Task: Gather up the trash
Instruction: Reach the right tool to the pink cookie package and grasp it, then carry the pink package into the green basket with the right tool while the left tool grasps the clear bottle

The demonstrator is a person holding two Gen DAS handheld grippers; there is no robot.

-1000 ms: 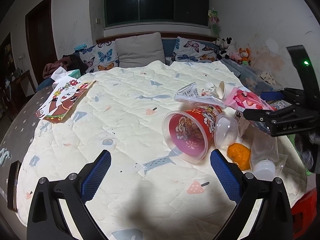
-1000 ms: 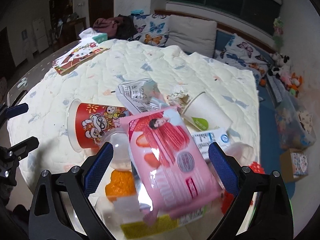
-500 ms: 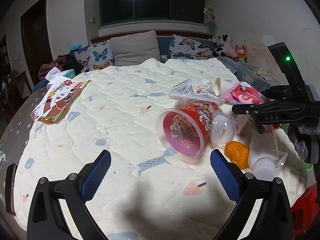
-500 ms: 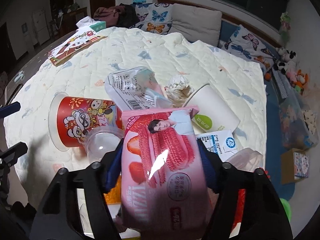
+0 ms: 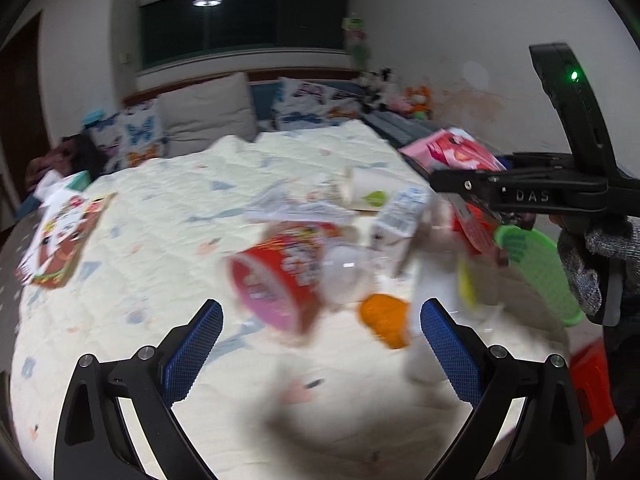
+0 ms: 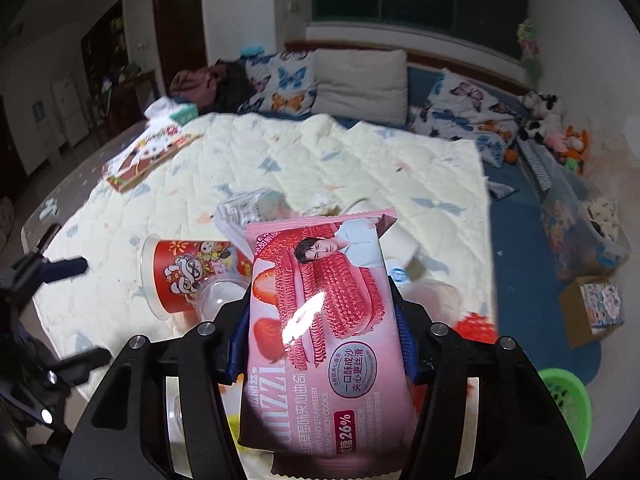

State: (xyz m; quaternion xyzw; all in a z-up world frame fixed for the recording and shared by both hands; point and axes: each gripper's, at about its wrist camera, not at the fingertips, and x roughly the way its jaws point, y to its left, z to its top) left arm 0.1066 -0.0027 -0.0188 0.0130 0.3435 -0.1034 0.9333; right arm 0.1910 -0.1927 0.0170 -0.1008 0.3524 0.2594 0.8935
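Note:
My right gripper [image 6: 322, 316] has its jaws closing on a pink strawberry cookie packet [image 6: 320, 300], with the pads pressed against both long edges. It holds the packet up above the bed. In the left wrist view the same packet [image 5: 452, 152] hangs at the right, above the trash pile. My left gripper [image 5: 320, 320] is open and empty, low over the quilt in front of a red printed cup [image 5: 276, 276] lying on its side. Beside the cup lie a clear plastic cup [image 5: 344, 272], an orange peel [image 5: 384, 316], a white paper cup [image 5: 368, 192] and a crumpled wrapper [image 5: 288, 204].
A green basket [image 5: 536, 276] sits on the floor to the right of the bed, beside something red [image 5: 592, 380]. A picture book [image 5: 60, 236] lies at the far left of the quilt [image 5: 180, 208]. Pillows line the headboard. A cardboard box [image 6: 592, 304] stands on the blue floor.
The right gripper's jaws have shut on the pink packet and raised it off the pile. The left gripper has shifted, so the red cup now sits more centrally between its fingers.

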